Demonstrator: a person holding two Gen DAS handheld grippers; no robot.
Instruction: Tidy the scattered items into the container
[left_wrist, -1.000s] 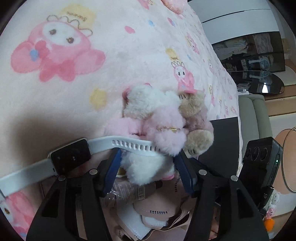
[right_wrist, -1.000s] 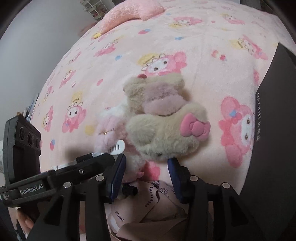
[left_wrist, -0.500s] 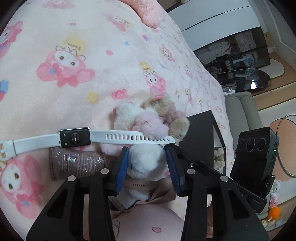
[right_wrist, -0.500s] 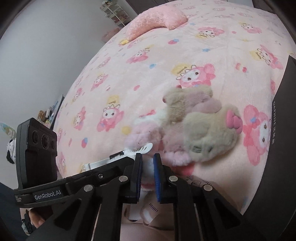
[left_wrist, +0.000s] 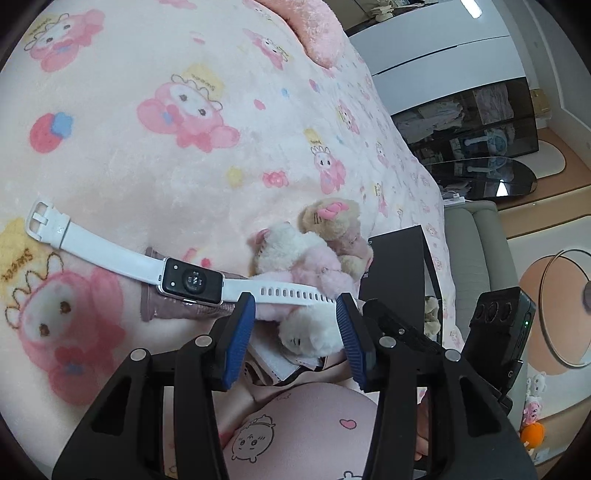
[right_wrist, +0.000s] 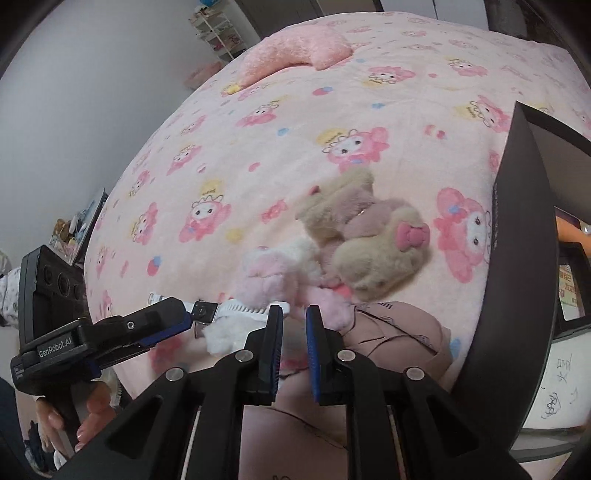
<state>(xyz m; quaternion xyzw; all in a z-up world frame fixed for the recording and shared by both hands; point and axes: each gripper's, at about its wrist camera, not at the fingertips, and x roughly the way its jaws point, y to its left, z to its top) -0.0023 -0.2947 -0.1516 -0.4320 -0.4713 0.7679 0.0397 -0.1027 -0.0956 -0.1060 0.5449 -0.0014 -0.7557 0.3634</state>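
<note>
A pink-and-white plush toy (left_wrist: 295, 258) (right_wrist: 273, 273) lies on the bed against a beige plush toy with a pink bow (left_wrist: 332, 218) (right_wrist: 373, 251). My left gripper (left_wrist: 294, 301) (right_wrist: 184, 321) has the toy's white foot (left_wrist: 308, 332) between its pads, which touch the fur while the jaws are opening slightly. My right gripper (right_wrist: 294, 309) is nearly shut, with pale fluff of the same toy pinched in its narrow gap. A white smartwatch (left_wrist: 192, 282) (right_wrist: 201, 310) lies with its strap over the toy. The black box (left_wrist: 399, 258) (right_wrist: 524, 258) stands to the right.
A brownish pouch (left_wrist: 173, 310) lies under the watch. Face masks (left_wrist: 273, 365) (right_wrist: 399, 325) lie near the bed's front edge by a person's pink-clad knee (left_wrist: 314, 424). A pink pillow (right_wrist: 295, 55) sits far back. A hand (right_wrist: 88, 424) holds the left gripper.
Both grippers went from wide open to closed on the pink-and-white plush toy, the right one to a narrow gap. Both have pulled back and upward, so more of the bed shows.
</note>
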